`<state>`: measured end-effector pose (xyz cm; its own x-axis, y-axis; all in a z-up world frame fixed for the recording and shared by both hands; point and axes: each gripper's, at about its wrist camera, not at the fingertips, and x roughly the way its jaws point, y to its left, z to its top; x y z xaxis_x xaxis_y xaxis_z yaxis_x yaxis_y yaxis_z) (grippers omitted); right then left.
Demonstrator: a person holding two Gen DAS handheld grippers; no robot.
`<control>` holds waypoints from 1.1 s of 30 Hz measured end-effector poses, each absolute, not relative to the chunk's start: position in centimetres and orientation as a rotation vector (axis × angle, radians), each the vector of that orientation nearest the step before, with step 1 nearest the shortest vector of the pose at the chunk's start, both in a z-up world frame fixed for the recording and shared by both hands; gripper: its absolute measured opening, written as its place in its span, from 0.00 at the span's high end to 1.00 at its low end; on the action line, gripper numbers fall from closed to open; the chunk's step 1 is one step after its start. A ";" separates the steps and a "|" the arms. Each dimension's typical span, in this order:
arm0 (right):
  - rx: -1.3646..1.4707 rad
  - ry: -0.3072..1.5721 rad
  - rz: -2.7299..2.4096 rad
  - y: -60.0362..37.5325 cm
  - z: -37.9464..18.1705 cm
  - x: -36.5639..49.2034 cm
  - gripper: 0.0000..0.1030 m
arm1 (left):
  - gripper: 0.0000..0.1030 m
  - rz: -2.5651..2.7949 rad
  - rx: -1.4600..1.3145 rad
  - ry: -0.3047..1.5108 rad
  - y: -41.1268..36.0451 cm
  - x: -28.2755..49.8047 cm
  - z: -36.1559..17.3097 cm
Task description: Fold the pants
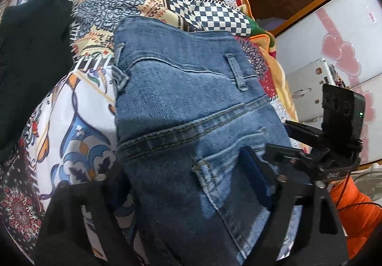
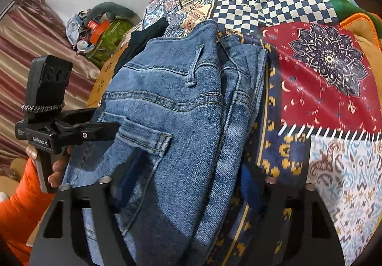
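The left gripper (image 1: 188, 184) has its two black fingers spread, with the blue denim pants (image 1: 181, 108) lying between them; the folded edge near the back pocket runs right up into the gap, yet whether the pads actually press the cloth cannot be told from here. The right gripper (image 2: 183, 184) is likewise spread around the same pants (image 2: 172, 103), one finger on the pocket side and the other beyond the stacked edge of the layers, and again a firm pinch cannot be confirmed.

Just ahead of both sets of jaws the pants lie as a compact bundle, waistband and belt loop farthest from the fingers, several layers piled on one another. To my judgement the folding is nearly finished: the legs seem already doubled up under the seat part, and what remains is at most a final fold, a squaring of the edges or a setting aside.

Under and all round the bundle spreads the colourful patchwork bedspread (image 2: 322, 79). Beyond the left jaws, off to the left side, lies a dark green folded garment (image 1: 31, 55), apart from the pants.
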<state>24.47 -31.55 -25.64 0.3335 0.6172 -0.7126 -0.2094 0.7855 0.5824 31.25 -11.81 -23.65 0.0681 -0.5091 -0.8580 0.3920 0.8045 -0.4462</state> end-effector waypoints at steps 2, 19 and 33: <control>0.435 1.111 0.562 -31.8 -25.5 24.7 0.49 | 0.29 -0.674 -0.114 1.338 -11.8 31.2 -23.5; 0.196 0.948 0.612 -27.2 -19.5 20.4 0.68 | 0.57 -0.575 -0.032 1.110 -8.1 23.8 -16.5; 0.058 0.710 0.725 -18.4 -10.0 24.5 0.68 | 0.58 -0.395 -0.052 0.795 1.7 24.9 -6.7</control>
